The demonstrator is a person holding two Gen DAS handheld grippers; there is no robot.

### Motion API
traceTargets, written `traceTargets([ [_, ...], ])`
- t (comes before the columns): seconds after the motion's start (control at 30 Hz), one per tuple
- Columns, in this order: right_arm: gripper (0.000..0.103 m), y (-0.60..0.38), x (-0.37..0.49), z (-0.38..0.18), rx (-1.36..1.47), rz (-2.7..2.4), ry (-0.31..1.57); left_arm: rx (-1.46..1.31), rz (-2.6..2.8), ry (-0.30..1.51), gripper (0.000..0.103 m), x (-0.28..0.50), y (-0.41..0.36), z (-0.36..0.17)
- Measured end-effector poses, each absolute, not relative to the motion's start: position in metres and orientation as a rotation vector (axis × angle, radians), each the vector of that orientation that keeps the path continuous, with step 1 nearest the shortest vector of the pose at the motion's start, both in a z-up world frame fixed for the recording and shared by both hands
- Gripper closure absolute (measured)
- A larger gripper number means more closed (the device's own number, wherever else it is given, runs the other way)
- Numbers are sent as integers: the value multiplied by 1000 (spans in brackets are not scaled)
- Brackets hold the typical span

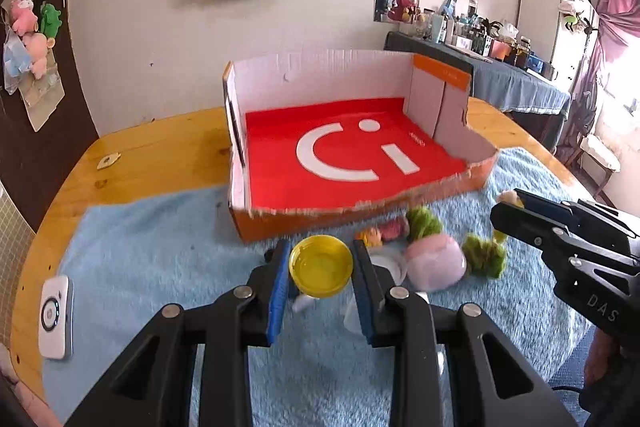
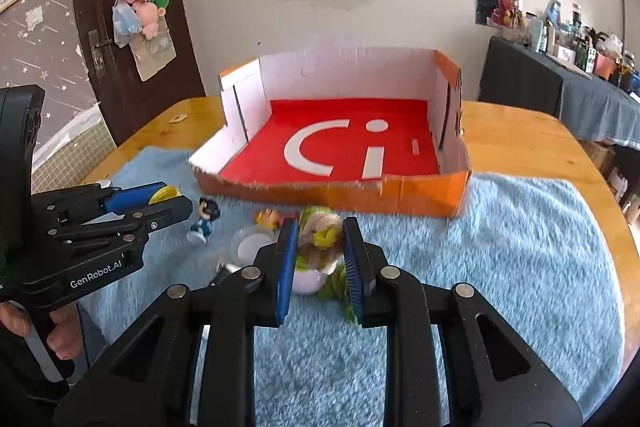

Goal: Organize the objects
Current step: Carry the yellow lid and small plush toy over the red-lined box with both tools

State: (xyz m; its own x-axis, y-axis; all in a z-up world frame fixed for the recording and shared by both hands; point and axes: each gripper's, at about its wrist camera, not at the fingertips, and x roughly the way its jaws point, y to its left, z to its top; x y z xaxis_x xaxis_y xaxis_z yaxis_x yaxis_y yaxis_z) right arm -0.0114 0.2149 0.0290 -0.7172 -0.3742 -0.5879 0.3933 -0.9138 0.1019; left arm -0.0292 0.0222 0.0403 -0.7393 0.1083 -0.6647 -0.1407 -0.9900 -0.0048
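Left tongs: we see the left gripper (image 1: 321,269) pinching a round yellow plastic lid (image 1: 321,265) between its blue pads, above the fluffy light-blue towel (image 1: 160,267).
Right tongs: we see the right gripper (image 2: 320,251) clamped on a shaggy green-and-beige plush toy (image 2: 320,243), lifted clear of the towel.
Box: an orange cardboard box with a red floor and white logo (image 2: 340,147) sits empty on the wooden table (image 2: 512,131), its torn front wall just beyond both grippers.
Left on the towel: a pink-and-white round plush (image 1: 434,261), a small dark-haired figurine in blue (image 2: 205,219) and a clear round container (image 2: 250,247) lie near the box front.
Hand: we see fingers (image 2: 60,339) wrapped round the left gripper's handle.
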Motion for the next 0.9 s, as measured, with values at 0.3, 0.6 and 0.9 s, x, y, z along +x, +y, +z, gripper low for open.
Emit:
traceTargets([
  [0.3,81,212,-37,50,844,-2584,62,-1062,2810,35,72,-61,24,56],
  [0.6,81,210,-70,68,851,-2571,42,-1016,2824,45,72,-93,31,78],
  [0.9,81,206,-101,77,855,-2553,29,-1048,2814,8,72,-127,27,82],
])
